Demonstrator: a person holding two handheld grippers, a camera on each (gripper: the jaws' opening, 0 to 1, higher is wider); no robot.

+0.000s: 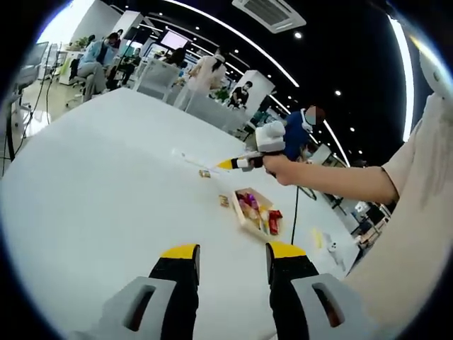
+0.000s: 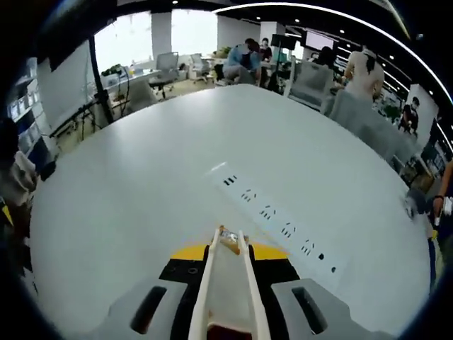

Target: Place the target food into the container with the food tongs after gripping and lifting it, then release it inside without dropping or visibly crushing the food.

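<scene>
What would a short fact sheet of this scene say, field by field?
Surface: white table
Container: small box already holding colourful food
Loose food: two small pieces, one beside the box, one farther off
Tongs: food tongs, gripped in the right gripper, with a small food piece pinched at their tips
Left gripper: jaws apart, holding nothing
Table detail: strip of sockets

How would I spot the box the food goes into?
Look at the big white table in the left gripper view. Below the person's hand sits a small open box with pale sides. It alone is packed with colourful food, while the morsels beside it lie loose on the tabletop.
</scene>
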